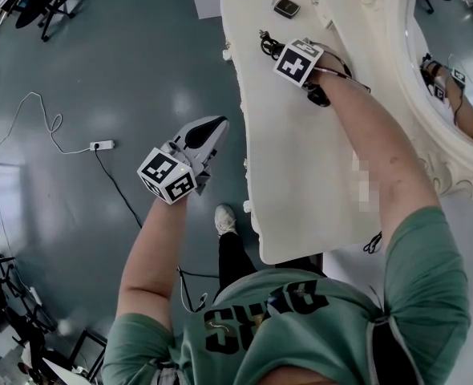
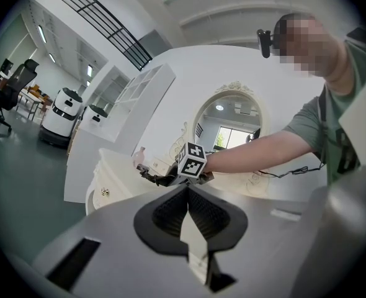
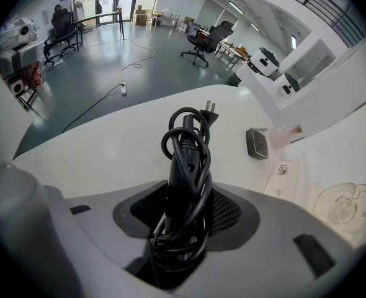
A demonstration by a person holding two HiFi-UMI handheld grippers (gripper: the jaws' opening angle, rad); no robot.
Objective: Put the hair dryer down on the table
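A black hair dryer (image 3: 184,160), its cord wound round it and the plug (image 3: 209,109) sticking out at the far end, sits between the jaws of my right gripper (image 3: 186,188), which is shut on it. In the head view this gripper (image 1: 291,56) hangs tilted down over the far part of the cream table (image 1: 301,175), with the dryer's black cord (image 1: 270,46) showing beyond its marker cube. My left gripper (image 1: 207,135) is held level over the floor, left of the table edge. Its pads (image 2: 186,197) meet with nothing between them.
A small dark box (image 1: 286,7) lies on the table beyond the dryer. An ornate oval mirror (image 1: 453,62) stands along the table's right side. On the floor to the left lie a white power strip (image 1: 102,144) with its cable and an office chair (image 1: 56,6).
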